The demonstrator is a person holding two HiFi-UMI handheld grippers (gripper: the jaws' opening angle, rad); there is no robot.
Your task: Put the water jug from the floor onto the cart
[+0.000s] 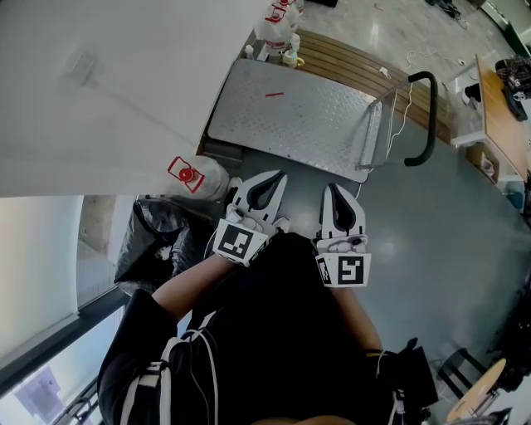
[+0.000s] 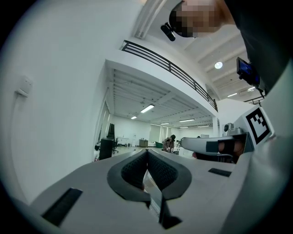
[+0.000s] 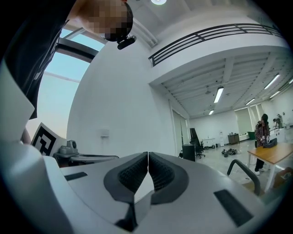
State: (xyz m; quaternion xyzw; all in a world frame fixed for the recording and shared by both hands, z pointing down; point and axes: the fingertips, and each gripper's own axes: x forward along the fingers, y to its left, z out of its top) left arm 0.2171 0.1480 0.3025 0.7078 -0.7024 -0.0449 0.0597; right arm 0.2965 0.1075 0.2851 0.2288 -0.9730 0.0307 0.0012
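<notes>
Left hand-held gripper and right hand-held gripper are held level and side by side in front of a person in black, seen from above. Each one's jaws are pressed together at the tips, with nothing between them. Each gripper's own view shows only the open hall beyond the closed pads.

The water jug, topped with a red cap, stands on the grey floor at the foot of a white wall. It is just to the left of the left hand-held gripper and touched by neither tool. A black bag sits against the jug's near side.

The cart, a flat trolley with a bare patterned metal deck, is parked just beyond the grippers, its near corner close to the jug. Its black handle rises at the right end. Further bottles are grouped at the cart's far edge, beside slatted wooden boards. A wooden tabletop is at the far right.
</notes>
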